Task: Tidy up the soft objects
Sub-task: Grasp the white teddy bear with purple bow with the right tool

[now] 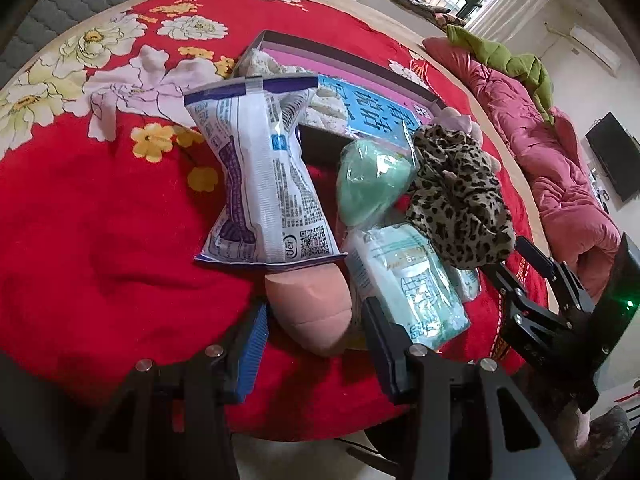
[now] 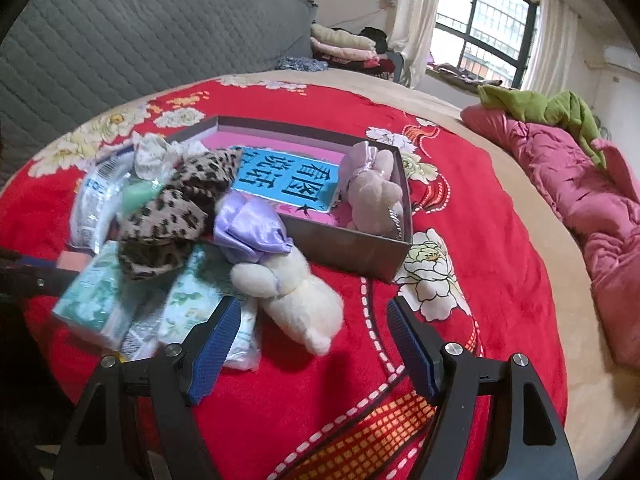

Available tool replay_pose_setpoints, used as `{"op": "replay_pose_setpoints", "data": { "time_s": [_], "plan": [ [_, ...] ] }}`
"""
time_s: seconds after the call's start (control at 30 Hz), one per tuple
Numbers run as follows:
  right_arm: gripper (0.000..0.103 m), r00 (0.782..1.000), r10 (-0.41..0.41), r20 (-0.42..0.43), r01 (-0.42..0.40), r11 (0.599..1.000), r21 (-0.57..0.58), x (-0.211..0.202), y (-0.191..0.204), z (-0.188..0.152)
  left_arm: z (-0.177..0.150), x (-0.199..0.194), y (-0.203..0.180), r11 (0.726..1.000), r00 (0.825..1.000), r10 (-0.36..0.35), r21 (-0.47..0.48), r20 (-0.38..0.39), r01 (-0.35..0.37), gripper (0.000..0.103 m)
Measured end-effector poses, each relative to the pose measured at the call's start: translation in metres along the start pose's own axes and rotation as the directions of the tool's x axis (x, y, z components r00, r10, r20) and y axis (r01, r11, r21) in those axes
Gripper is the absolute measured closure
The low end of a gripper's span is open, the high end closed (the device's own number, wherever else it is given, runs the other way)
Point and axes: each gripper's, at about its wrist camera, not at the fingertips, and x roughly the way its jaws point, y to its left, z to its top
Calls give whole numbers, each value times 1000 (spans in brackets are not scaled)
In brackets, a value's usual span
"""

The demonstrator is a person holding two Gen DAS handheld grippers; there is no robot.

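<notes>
right gripper (image 2: 312,344) wide open, empty, jaws either side of the white plush bear (image 2: 296,296) lying just outside the gray box (image 2: 360,248). left gripper (image 1: 312,344) open around the pink plush piece (image 1: 310,312), not clamped. i'd drop lower and pinch the bear's body, not its purple satin bow (image 2: 250,226). red floral blanket (image 2: 440,320) on a bed, so it gives; window behind.

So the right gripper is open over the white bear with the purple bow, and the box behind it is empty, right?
Not empty: in the right wrist view the box holds a second plush bear and a blue book. The right gripper is open by the white bear.
</notes>
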Motion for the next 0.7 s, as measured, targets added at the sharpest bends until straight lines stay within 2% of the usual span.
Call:
{"op": "replay_pose_setpoints", "data": {
  "time_s": [0.53, 0.57, 0.63, 0.7],
  "plan": [
    [26, 1000, 22, 7, -22, 999, -33, 28, -4, 6, 7, 9, 2, 1000, 1000, -3, -17, -5, 3, 57],
    [28, 999, 33, 11, -33, 999, -34, 28, -5, 7, 8, 10, 2, 1000, 1000, -3, -21, -6, 3, 57],
    [39, 998, 62, 13, -62, 998, -31, 28, -5, 7, 8, 11, 4, 1000, 1000, -5, -27, -6, 5, 58],
    [55, 997, 81, 15, -80, 996, -41, 26, -3, 6, 9, 11, 5, 1000, 1000, -2, -31, -5, 2, 61]
  ]
}}
